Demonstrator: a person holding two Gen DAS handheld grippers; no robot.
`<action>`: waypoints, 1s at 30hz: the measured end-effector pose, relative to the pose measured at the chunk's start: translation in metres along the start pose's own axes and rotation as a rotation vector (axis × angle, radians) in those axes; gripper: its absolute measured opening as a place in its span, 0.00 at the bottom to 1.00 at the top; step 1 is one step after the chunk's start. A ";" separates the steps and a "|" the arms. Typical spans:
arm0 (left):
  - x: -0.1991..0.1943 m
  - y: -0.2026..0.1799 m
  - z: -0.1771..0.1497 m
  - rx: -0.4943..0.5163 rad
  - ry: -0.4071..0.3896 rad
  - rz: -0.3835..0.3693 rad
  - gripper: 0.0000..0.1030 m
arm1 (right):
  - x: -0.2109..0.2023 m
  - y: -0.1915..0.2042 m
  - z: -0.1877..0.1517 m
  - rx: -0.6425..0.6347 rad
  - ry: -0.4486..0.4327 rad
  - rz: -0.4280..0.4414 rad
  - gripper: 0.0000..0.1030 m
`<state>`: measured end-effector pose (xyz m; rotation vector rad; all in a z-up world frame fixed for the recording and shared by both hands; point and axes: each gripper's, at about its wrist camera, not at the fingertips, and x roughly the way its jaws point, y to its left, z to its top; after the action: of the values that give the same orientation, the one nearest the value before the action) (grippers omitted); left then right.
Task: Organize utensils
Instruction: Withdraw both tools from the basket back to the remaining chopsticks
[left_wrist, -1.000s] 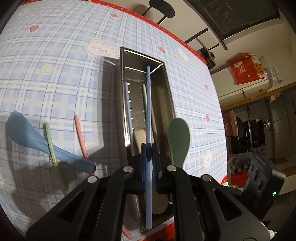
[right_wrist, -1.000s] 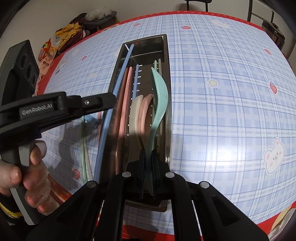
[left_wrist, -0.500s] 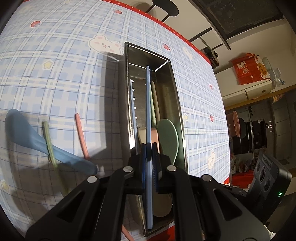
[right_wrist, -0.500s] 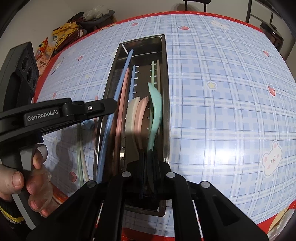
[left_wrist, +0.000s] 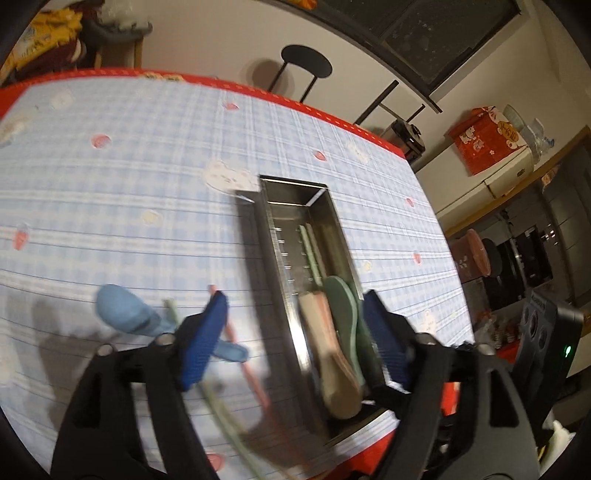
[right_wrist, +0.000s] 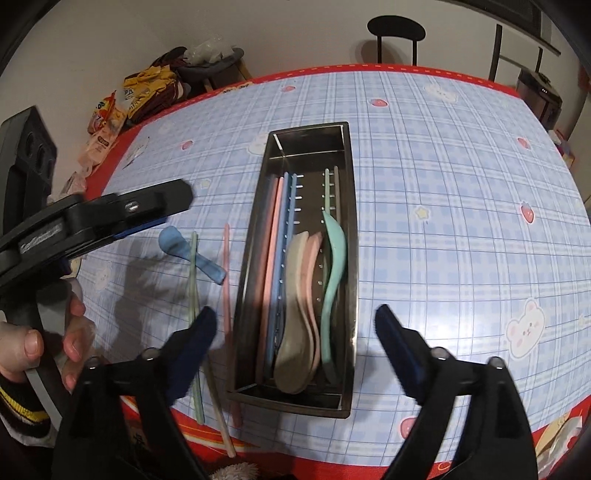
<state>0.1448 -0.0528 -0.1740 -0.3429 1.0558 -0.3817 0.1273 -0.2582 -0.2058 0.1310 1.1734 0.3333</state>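
At twelve o'clock from our right gripper (right_wrist: 295, 343) sits the metal tray (right_wrist: 349, 236), long axis running away from us on the checked tablecloth (right_wrist: 443, 221). Its jaws are opening wide, nothing between the pads; the tray's near end lies below the gap. Our left gripper (left_wrist: 291, 338) is opening too, empty, its blue pads (left_wrist: 201, 341) straddling the tray's near left wall. That view is blurred.

Done so far, as we read it: the tray holds a mint spoon (right_wrist: 332, 280) on its right side, a beige spoon (right_wrist: 293, 314) and a pink spoon (right_wrist: 314, 295) mid-tray, a blue chopstick (right_wrist: 284, 243) and a pink chopstick (right_wrist: 271, 258) along the left wall, and two thin sticks (right_wrist: 330, 184) at the far right, colour hard to tell.

Left to do: outside the tray, at about nine to ten o'clock of it, a blue spoon (right_wrist: 192, 254) lies on the cloth with a green chopstick (right_wrist: 194, 295) crossing it, plus a loose pink chopstick (right_wrist: 226, 280) just beside the tray wall. Another pale stick (right_wrist: 219, 406) pokes over the table's near edge.

We judge it roughly two thirds done; four loose pieces remain, all on the left gripper's side.
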 end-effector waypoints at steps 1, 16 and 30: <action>-0.005 0.003 -0.002 0.009 -0.008 0.016 0.83 | 0.000 0.001 -0.002 0.001 0.000 0.001 0.89; -0.028 0.079 -0.071 -0.006 0.096 0.210 0.94 | 0.012 0.039 -0.035 0.003 0.003 0.026 0.94; -0.032 0.076 -0.093 0.093 0.100 0.181 0.94 | 0.013 0.060 -0.058 -0.033 0.012 -0.007 0.94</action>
<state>0.0584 0.0205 -0.2255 -0.1445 1.1527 -0.2871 0.0668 -0.2020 -0.2233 0.0966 1.1794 0.3477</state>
